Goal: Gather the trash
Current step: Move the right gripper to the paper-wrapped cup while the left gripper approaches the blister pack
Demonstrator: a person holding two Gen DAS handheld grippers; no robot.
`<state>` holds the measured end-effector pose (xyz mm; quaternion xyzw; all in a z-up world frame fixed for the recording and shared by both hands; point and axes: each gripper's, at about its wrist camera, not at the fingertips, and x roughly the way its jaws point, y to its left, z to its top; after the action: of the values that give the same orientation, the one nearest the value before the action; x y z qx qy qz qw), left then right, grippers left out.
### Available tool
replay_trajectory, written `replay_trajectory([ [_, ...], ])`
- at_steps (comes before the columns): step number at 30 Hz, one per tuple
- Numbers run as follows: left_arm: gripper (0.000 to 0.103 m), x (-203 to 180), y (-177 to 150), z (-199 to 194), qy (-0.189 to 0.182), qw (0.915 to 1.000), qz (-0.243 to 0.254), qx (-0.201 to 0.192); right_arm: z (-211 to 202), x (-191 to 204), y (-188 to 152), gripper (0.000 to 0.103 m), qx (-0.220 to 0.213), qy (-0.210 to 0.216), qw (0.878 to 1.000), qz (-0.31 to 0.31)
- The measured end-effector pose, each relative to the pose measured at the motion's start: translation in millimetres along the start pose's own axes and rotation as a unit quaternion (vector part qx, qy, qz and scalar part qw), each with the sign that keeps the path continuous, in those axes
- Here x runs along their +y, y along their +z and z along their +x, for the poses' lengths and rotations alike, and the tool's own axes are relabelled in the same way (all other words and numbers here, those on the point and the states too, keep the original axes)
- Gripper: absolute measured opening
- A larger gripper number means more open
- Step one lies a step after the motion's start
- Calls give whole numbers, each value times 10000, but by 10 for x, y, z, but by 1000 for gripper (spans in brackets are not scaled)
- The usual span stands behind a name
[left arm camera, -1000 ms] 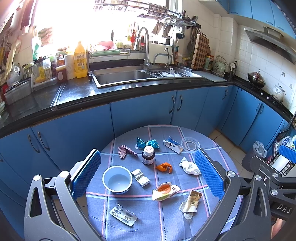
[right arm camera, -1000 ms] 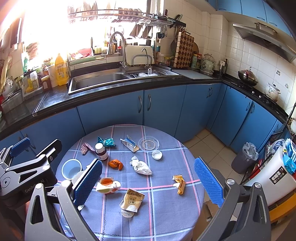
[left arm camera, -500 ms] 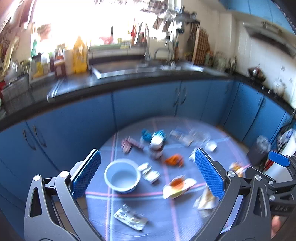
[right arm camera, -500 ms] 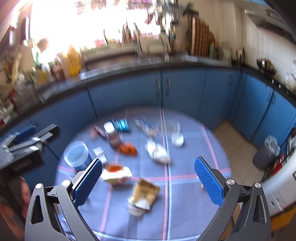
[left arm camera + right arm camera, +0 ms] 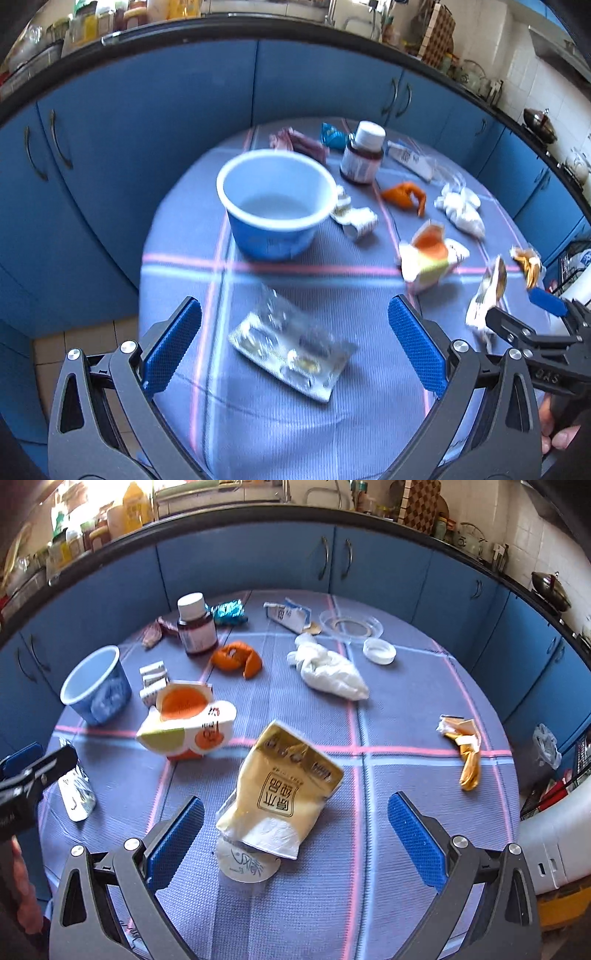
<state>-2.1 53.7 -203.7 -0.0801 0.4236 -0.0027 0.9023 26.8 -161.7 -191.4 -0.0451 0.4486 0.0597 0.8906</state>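
Both claws are held wide open and empty: left gripper (image 5: 294, 345) framing one blister pack (image 5: 291, 350), right gripper (image 5: 295, 836) framing one gold pouch (image 5: 282, 790), bare cloth (image 5: 406, 775) seen toward the right edge.

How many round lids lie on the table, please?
3, as far as I can see: a clear lid at the far side, a small white cap just right of it, and a foil lid under the gold pouch. Others may be hidden.
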Motion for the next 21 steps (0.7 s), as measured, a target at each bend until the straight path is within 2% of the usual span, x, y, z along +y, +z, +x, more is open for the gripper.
replay_trajectory([
  [6, 99, -38, -102, 68, 139, 9998, 94, 97, 119, 11, -66, 97, 104, -11, 9999, -16],
  [10, 87, -1, -135, 213, 229, 9988, 100, 429, 199, 28, -72, 97, 163, -50, 9998, -33],
  [12, 81, -11, -137, 205, 295, 9986, 194, 385, 234, 38, -70, 97, 192, -63, 9998, -47],
  [15, 80, -2, -135, 201, 255, 9988, 199, 380, 290, 49, -63, 96, 248, -52, 9997, -60],
  [17, 79, 8, -131, 193, 228, 9989, 193, 350, 305, 50, -69, 88, 230, 10, 9997, -44],
  [18, 78, 1, -129, 177, 236, 9990, 220, 315, 293, 43, -72, 76, 177, 141, 9997, -8],
  [21, 76, -27, -122, 150, 297, 9987, 306, 268, 282, 76, -60, 67, 143, 173, 9997, -63],
])
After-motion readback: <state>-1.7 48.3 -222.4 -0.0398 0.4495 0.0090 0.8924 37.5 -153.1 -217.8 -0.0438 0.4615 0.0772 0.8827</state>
